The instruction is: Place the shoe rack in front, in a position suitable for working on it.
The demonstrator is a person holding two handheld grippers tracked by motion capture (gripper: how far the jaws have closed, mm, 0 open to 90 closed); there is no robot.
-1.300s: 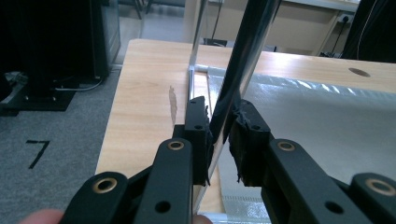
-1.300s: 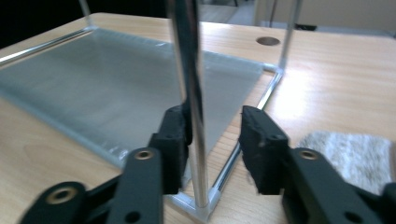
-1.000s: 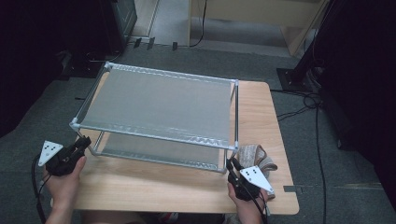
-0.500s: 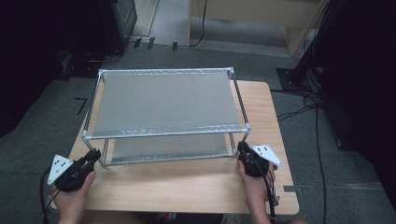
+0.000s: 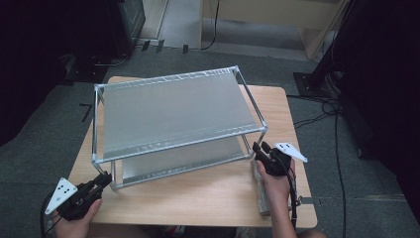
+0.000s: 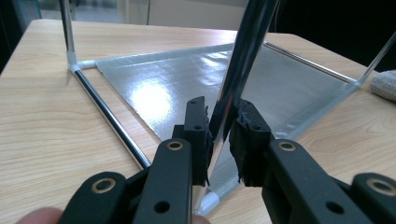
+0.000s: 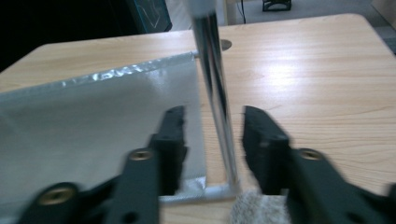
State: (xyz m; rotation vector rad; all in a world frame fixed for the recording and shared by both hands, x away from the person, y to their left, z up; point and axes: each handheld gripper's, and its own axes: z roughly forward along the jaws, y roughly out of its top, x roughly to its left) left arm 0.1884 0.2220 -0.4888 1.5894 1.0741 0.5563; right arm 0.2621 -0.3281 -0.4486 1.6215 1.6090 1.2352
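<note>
two grippers at a shiny metal rack on a wooden table

from the high view, the rack (image 5: 173,116) is sitting in the middle of the table (image 5: 208,198), the left gripper (image 5: 101,182) is biting its near left leg, and the right gripper (image 5: 261,148) is waiting at its near right leg. in the left gripper view, the black jaws are squeezing that leg (image 6: 236,74) tight. in the right gripper view, the jaws have just been opening, and the rack's other leg (image 7: 215,93) is standing between them, not being pinched.
</note>
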